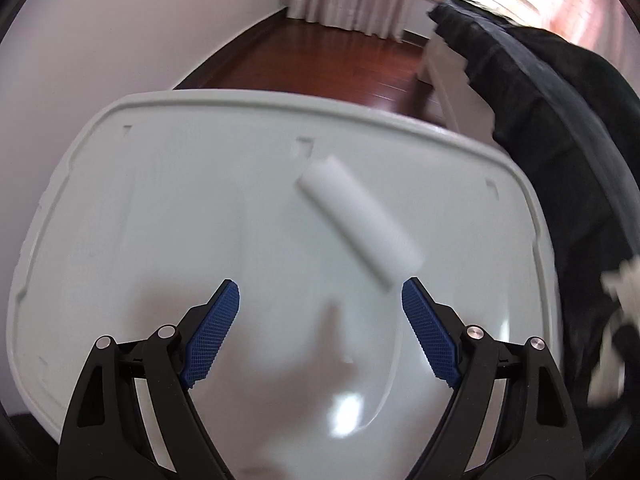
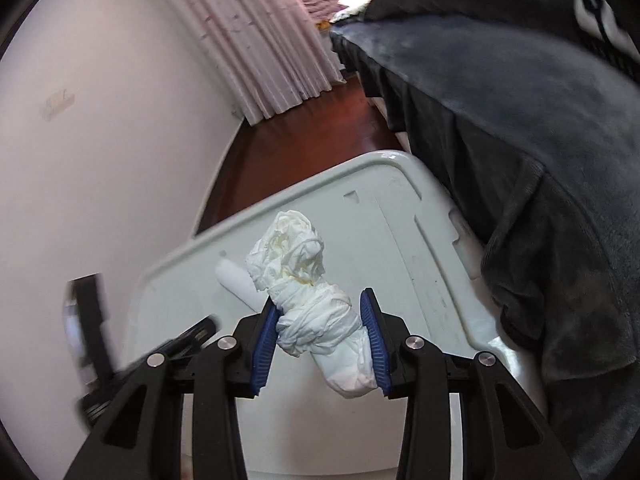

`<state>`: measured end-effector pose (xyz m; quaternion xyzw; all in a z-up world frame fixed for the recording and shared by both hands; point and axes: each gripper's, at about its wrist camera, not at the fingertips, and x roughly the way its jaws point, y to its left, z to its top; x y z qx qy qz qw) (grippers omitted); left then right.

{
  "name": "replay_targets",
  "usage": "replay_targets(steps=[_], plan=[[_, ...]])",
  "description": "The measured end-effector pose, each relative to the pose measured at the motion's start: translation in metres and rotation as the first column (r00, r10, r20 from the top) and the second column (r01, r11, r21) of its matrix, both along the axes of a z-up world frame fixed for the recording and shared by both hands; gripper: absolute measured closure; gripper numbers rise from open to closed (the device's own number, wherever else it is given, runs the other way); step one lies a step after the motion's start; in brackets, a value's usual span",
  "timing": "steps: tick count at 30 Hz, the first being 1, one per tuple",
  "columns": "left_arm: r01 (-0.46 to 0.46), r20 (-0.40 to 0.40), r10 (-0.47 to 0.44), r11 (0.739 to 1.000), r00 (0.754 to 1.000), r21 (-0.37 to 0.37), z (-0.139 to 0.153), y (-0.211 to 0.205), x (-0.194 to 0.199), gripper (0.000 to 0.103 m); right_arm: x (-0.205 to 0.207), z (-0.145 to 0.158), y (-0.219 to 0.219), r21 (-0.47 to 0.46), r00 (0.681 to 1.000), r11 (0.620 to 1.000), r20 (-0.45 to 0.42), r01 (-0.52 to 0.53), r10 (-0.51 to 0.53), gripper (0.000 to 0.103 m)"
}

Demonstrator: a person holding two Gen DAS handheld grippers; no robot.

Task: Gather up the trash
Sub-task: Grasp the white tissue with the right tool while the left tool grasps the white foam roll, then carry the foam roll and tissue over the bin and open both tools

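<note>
The left gripper (image 1: 320, 300) is hovering over the pale grey plastic lid (image 1: 160, 208) with its blue-padded fingers spread wide apart, gripping nothing. A small white foam cylinder (image 1: 360, 218) is lying on the lid just ahead of them, nearer the far right corner, blurred. The right gripper (image 2: 320, 320) is clamping a crumpled white tissue wad (image 2: 308, 280) between its pads, above the lid (image 2: 400, 240). A dark blanket (image 2: 520, 160) is draping along the lid's right edge.
</note>
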<state>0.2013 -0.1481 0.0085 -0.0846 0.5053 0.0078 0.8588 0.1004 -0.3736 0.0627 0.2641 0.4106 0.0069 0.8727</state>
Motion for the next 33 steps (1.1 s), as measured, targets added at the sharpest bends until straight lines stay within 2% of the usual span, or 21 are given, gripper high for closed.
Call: replay_targets(steps=[2, 6, 11, 12, 14, 15, 16, 18, 20, 25, 29, 32, 33], plan=[[-0.036, -0.004, 0.036, 0.999, 0.999, 0.023, -0.003, -0.015, 0.017, 0.021, -0.003, 0.007, -0.003, -0.032, 1.000, 0.999, 0.019, 0.020, -0.019, 0.063], [-0.095, -0.018, 0.097, 0.990, 0.995, 0.102, -0.015, -0.041, 0.047, 0.021, -0.006, 0.010, 0.006, -0.022, 0.999, 1.000, 0.032, -0.015, 0.016, 0.063], [-0.203, -0.116, 0.210, 0.977, 0.971, 0.072, -0.047, -0.036, 0.078, 0.021, 0.003, 0.012, 0.014, -0.036, 0.998, 0.998, 0.032, -0.057, 0.058, 0.062], [-0.223, -0.090, 0.234, 0.967, 0.968, 0.121, -0.048, -0.037, 0.081, 0.020, 0.004, 0.011, 0.014, -0.037, 0.998, 0.997, 0.033, -0.060, 0.062, 0.062], [-0.223, -0.058, 0.230, 0.968, 0.971, 0.115, -0.048, -0.037, 0.084, 0.020, 0.005, 0.011, 0.015, -0.034, 0.997, 0.997, 0.034, -0.062, 0.063, 0.062], [-0.225, -0.043, 0.232, 0.967, 0.972, 0.117, -0.048, -0.036, 0.084, 0.025, 0.008, 0.010, 0.014, -0.035, 0.998, 0.997, 0.029, -0.062, 0.063, 0.062], [-0.223, -0.026, 0.228, 0.967, 0.973, 0.121, -0.047, -0.036, 0.083, 0.040, 0.009, 0.009, 0.014, -0.035, 0.998, 0.997, 0.024, -0.062, 0.063, 0.062], [-0.186, 0.014, 0.186, 0.973, 0.982, 0.136, -0.043, -0.041, 0.080, 0.068, 0.014, 0.006, 0.012, -0.023, 0.998, 0.998, 0.017, -0.060, 0.060, 0.062], [-0.153, 0.023, 0.151, 0.977, 0.988, 0.149, -0.043, -0.044, 0.079, 0.070, 0.018, 0.003, 0.012, -0.022, 0.998, 0.998, 0.012, -0.058, 0.058, 0.062], [-0.104, 0.035, 0.101, 0.991, 0.994, 0.084, -0.041, -0.027, 0.077, 0.076, 0.019, 0.002, 0.013, -0.037, 0.999, 0.998, 0.004, -0.053, 0.054, 0.062], [0.006, 0.032, -0.005, 1.000, 0.999, -0.012, -0.039, -0.017, 0.069, 0.079, 0.021, -0.003, 0.011, -0.032, 0.999, 0.999, -0.015, -0.043, 0.042, 0.062], [0.111, 0.050, -0.107, 0.989, 0.993, -0.095, -0.035, 0.004, 0.054, 0.080, 0.022, -0.004, 0.012, -0.034, 0.999, 0.998, -0.021, -0.047, 0.046, 0.062], [0.141, 0.060, -0.135, 0.985, 0.989, -0.102, -0.032, 0.012, 0.046, 0.080, 0.023, -0.004, 0.014, -0.043, 0.998, 0.998, -0.023, -0.055, 0.054, 0.062]])
